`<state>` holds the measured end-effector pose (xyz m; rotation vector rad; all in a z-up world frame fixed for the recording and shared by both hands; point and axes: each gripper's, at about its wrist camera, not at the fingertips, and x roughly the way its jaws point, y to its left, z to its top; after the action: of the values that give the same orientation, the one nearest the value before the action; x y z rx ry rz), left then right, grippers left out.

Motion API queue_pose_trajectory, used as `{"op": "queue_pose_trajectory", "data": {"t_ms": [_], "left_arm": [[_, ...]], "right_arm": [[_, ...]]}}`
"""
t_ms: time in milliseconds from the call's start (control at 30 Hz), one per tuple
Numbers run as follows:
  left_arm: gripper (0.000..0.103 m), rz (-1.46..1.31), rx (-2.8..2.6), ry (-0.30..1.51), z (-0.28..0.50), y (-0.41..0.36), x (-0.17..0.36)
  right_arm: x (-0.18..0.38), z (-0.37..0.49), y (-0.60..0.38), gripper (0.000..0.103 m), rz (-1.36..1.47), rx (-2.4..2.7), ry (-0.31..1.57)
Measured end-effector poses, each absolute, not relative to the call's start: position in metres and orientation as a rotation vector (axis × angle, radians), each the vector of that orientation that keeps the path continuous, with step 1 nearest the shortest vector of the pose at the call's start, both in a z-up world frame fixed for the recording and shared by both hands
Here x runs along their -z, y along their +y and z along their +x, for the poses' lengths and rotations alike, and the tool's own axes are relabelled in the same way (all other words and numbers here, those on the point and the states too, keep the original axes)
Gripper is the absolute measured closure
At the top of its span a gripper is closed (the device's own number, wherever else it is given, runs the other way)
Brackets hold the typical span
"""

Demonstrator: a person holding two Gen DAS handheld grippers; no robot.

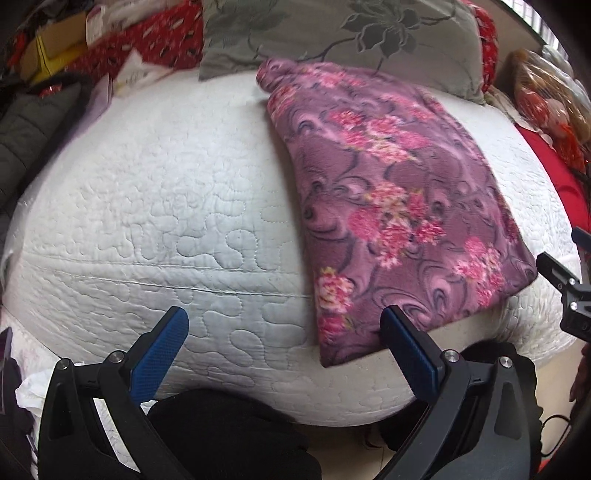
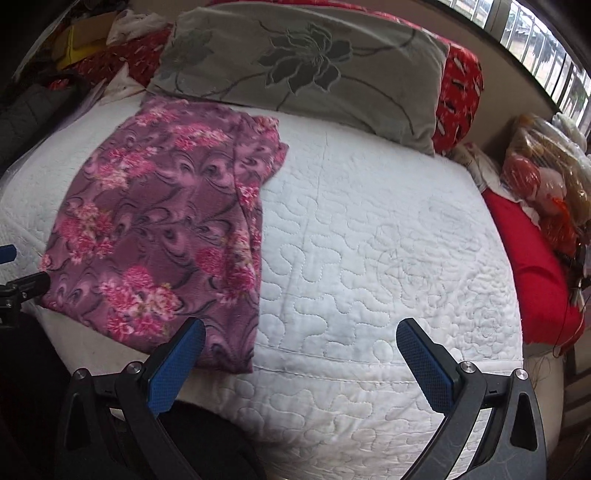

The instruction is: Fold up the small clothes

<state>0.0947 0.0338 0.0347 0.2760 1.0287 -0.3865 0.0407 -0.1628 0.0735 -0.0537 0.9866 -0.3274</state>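
Both claws stand spread wide and grip nothing. Left claw (image 1: 284, 332) sits low in its frame, blue-padded fingers (image 1: 162, 354) angled forward over the near edge of the bed; its right-side finger lies just at the near edge of the folded purple floral fleece garment (image 1: 399, 206), though contact cannot be told. That garment lies flat on the white quilted bedspread (image 1: 166, 221), filling the centre right of the left wrist view, one bunched end reaching up toward the grey flowered pillow (image 1: 332, 33). Right claw (image 2: 301, 343) is likewise low in its frame, its left-side finger (image 2: 177, 365) just in front of the garment's (image 2: 159, 229) near corner, the other over bare quilt (image 2: 369, 240). From this side the garment fills the left half of the frame. Beyond it the pillow (image 2: 303, 70) lies across the top, red patterned bedding (image 2: 458, 99) behind, a red cushion (image 2: 532, 273) at right.
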Motion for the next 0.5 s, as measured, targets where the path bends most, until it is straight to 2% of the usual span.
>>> {"op": "queue_pose_trajectory", "data": {"t_ms": [200,500], "left_arm": [[0.0,0.307,0.42,0.944,0.075,0.031,-0.043],[0.0,0.234,0.467,0.987,0.058,0.027,-0.05]], "right_arm": [[-0.085,0.024,-0.157,0.0,-0.018,0.319,0.931],[-0.082,-0.004,-0.146,0.0,-0.014,0.292,0.922]]}}
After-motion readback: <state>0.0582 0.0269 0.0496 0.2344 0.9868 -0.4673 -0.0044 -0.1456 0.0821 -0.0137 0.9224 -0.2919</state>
